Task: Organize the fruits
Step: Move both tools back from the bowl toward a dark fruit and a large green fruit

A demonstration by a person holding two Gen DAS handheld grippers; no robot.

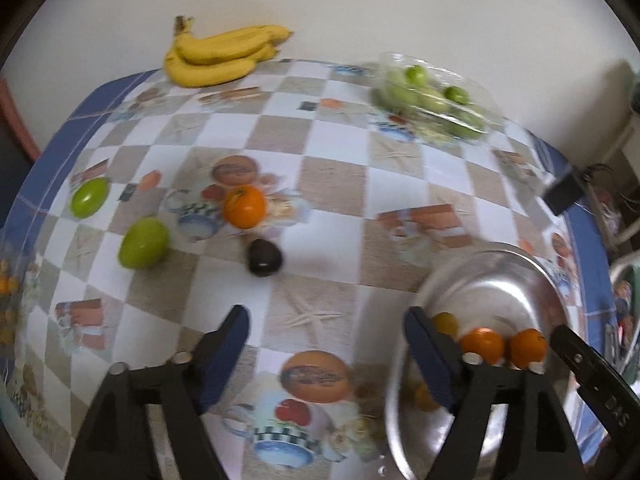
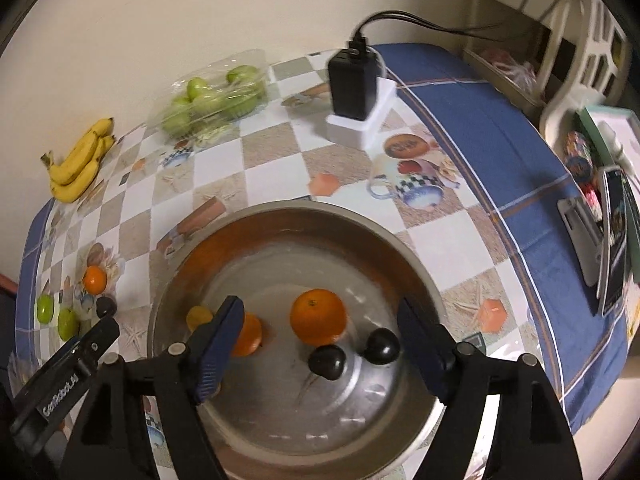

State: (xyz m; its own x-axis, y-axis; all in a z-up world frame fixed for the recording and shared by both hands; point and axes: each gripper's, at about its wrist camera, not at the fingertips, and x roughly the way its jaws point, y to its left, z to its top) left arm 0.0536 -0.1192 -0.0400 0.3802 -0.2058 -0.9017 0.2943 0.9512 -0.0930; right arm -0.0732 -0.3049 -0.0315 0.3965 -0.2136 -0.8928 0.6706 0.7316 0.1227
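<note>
jaws open on both sides, fruit split between bowl and tabletop

right gripper (image 2: 320, 344) spread wide over the metal bowl (image 2: 420, 280), nothing gripped. bowl holds two oranges (image 2: 318, 316), two dark plums (image 2: 327, 361) and a small yellow fruit (image 2: 199, 316). left gripper (image 1: 326, 344) spread wide too, empty, above bare tabletop (image 1: 332, 184) just left of the bowl. further out: loose dark plum (image 1: 264, 258), orange (image 1: 244, 206), two green fruits (image 1: 143, 243). far edge by the wall: bananas (image 1: 224, 54), bagged green fruit (image 1: 430, 96), black charger (image 2: 354, 80).
</note>
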